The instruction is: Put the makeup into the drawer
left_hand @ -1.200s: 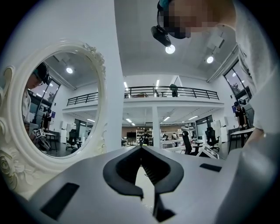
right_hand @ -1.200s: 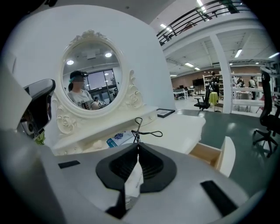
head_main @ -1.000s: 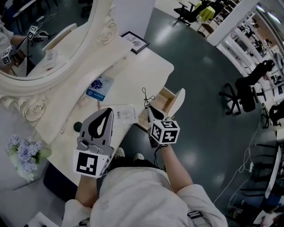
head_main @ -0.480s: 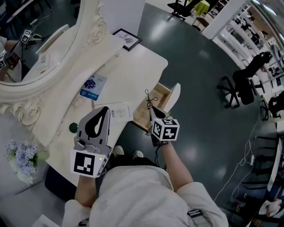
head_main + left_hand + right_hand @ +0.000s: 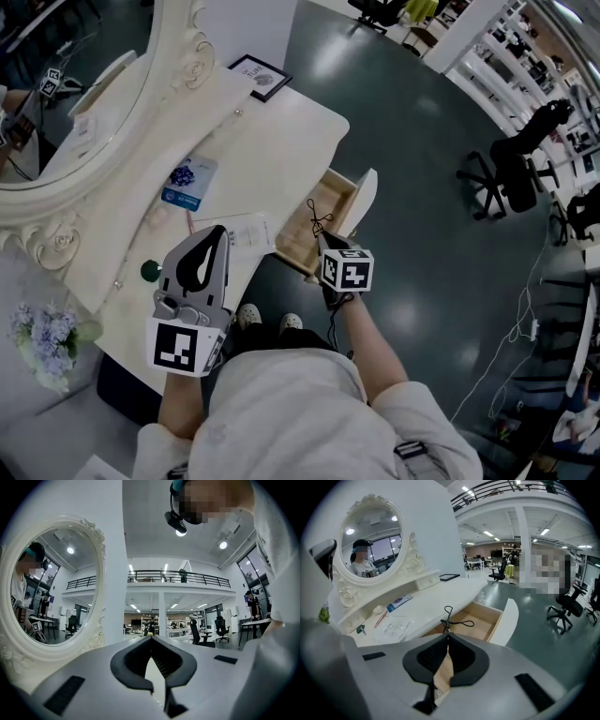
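**Q:** Locating the makeup tool (image 5: 451, 617): where does it lie, and which way does it point?

**A:** The right tongs (image 5: 447, 634) are pressed together on its near end. Its long axis continues their line, loops leading, out over the open drawer (image 5: 485, 620). The left tongs (image 5: 151, 639), pressed together on nothing, hover level above the counter (image 5: 272, 150), farther off.

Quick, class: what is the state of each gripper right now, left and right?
Left gripper: closed, empty.
Right gripper: closed on the black eyelash curler, above the open drawer.
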`<state>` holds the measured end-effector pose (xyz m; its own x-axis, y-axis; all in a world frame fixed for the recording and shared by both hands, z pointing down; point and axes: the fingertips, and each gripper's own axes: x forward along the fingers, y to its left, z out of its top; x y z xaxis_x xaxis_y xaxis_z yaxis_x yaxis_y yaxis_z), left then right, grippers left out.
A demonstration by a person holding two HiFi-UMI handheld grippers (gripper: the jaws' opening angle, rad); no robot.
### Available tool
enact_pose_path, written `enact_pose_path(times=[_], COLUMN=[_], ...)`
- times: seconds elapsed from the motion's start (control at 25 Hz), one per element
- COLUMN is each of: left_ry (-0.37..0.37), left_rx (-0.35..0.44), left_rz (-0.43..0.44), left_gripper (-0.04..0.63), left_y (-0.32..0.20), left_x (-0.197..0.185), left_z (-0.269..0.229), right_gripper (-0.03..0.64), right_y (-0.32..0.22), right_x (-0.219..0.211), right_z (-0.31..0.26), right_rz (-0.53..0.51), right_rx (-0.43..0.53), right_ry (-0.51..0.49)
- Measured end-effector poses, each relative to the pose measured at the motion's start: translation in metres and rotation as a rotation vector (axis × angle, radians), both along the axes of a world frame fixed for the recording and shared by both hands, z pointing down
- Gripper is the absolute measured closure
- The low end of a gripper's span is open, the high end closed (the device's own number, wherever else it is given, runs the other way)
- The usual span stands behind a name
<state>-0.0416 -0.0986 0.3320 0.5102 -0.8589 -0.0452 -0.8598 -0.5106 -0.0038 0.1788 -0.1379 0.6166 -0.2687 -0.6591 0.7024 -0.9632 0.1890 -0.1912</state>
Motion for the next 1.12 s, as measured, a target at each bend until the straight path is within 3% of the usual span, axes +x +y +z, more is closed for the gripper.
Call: enact_pose_path(times=[0.6, 1.12], left_ry=[-0.009, -0.023], left_rx=[-0.019, -0.043], left_rz=[-0.029, -0.071], left_gripper=[0.581, 0.581], left_y=[-0.002, -0.006], left_x=[-0.004, -0.017], left_z=[0.004, 0.01], right_gripper=[0.592, 0.592], right_y=[0.001, -0.004], right_x=[-0.013, -0.041], right_z=[0.062, 0.097], right_rz=[-0.158, -0.292], right_rx=[-0.177, -0.359], right_ry=[0.134, 0.319])
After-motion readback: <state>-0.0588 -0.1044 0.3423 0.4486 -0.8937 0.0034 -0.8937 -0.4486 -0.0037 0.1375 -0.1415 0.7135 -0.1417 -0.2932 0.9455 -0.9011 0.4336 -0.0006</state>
